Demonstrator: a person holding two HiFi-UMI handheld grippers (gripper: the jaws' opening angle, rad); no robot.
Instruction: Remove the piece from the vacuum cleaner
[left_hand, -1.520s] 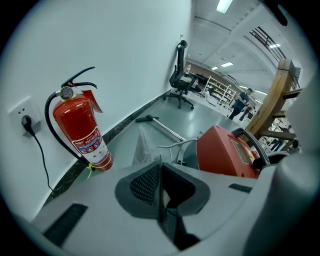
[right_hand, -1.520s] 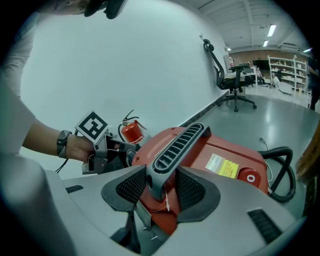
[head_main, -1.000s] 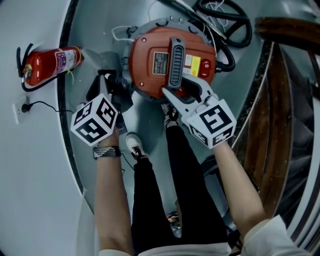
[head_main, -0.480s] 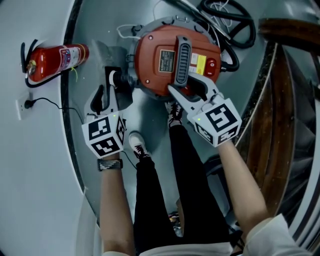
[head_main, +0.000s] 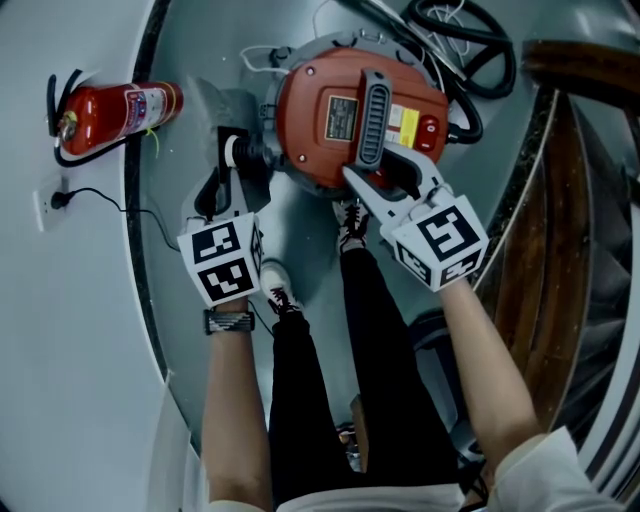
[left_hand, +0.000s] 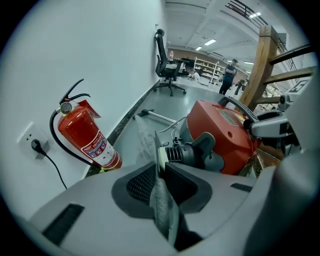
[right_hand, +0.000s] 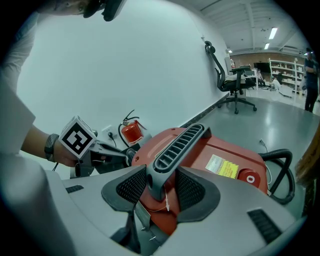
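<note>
A red vacuum cleaner (head_main: 330, 120) stands on the floor in front of my feet, with a grey ribbed handle (head_main: 372, 105) across its top. My right gripper (head_main: 380, 172) is shut on the near end of that handle (right_hand: 177, 145). My left gripper (head_main: 228, 165) is at the cleaner's left side, by a black ribbed port (left_hand: 186, 152). A thin flat grey piece (left_hand: 162, 210) stands edge-on between its pads. The left jaws have just been closing and now press on it.
A red fire extinguisher (head_main: 115, 110) lies against the wall on the left, near a wall socket with a plug (head_main: 55, 200). Black hose (head_main: 460, 50) coils behind the cleaner. A wooden frame (head_main: 560, 200) stands on the right. My shoes (head_main: 275, 290) are just below the cleaner.
The left gripper has rolled, so its marker cube now faces up, and it has shifted a little toward the cleaner's side. The right gripper has stayed on the handle.
</note>
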